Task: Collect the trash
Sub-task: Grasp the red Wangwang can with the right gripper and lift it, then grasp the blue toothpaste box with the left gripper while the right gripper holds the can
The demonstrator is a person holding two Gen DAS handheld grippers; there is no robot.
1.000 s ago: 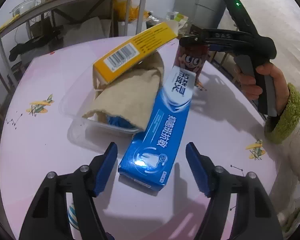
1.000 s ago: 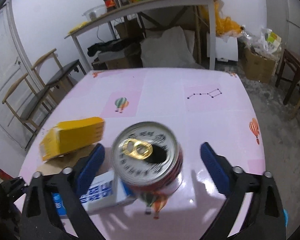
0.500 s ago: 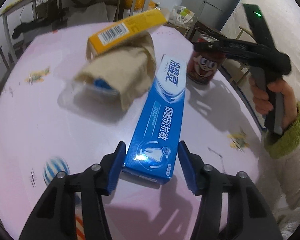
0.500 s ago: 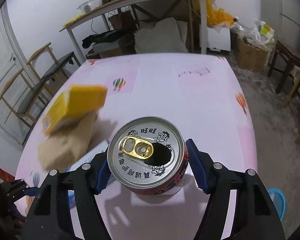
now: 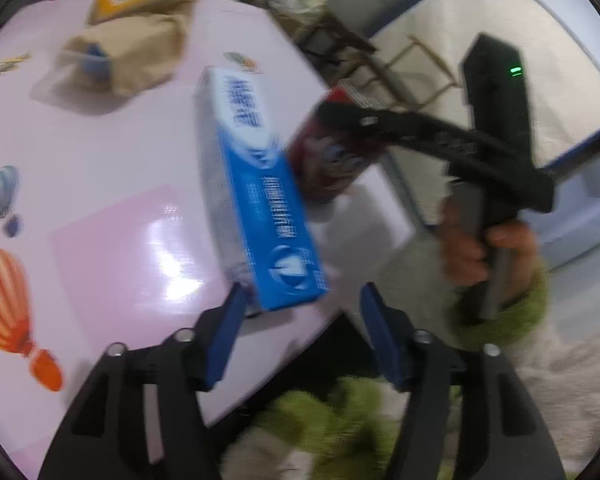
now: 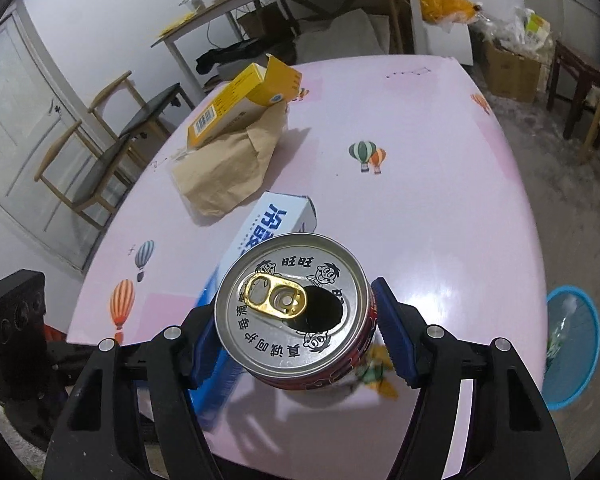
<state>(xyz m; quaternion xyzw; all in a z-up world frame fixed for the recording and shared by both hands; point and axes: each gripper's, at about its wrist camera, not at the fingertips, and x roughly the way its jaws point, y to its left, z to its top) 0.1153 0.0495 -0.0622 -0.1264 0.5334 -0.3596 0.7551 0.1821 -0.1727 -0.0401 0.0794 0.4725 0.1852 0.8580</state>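
Trouble I foresee: my left gripper is opening around the blue toothpaste box, which may drop onto the pink table, while my right gripper clamps the opened drink can above the table's near edge.

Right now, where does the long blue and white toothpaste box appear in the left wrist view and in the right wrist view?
Left wrist view: the long blue and white toothpaste box runs up the middle, its near end between the left gripper fingers.
Right wrist view: only its white far end shows, left of centre, behind the red drink can.
Shared landmark: the crumpled brown paper bag under the yellow box.
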